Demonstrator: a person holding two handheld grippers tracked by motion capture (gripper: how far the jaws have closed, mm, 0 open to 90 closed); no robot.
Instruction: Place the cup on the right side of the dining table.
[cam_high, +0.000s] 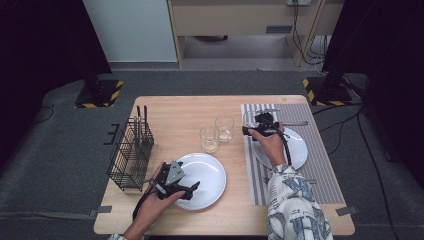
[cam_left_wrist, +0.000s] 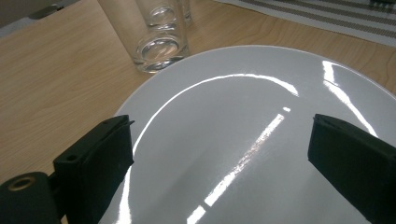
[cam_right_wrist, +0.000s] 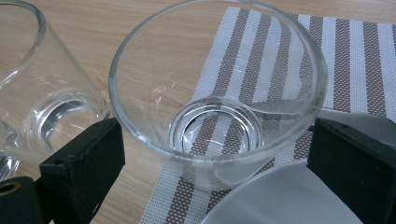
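Note:
My left gripper (cam_high: 194, 189) hangs open just above a white plate (cam_high: 210, 172) at the table's near left; in the left gripper view its jaws stand wide apart over the plate (cam_left_wrist: 233, 107), touching nothing. My right gripper (cam_high: 250, 126) is open, its jaws standing either side of a clear empty glass (cam_right_wrist: 219, 135) that rests upright on the left edge of a striped placemat (cam_right_wrist: 355, 60). From above, that glass (cam_high: 250, 118) stands just beyond a second white plate (cam_high: 297, 147).
Two more empty glasses (cam_high: 209, 138) (cam_high: 225, 128) stand mid-table between the plates; one (cam_left_wrist: 161, 42) rises just beyond the left plate's rim. A black wire basket (cam_high: 131, 152) holding cutlery sits at the left edge. Cutlery (cam_high: 295, 123) lies behind the right plate.

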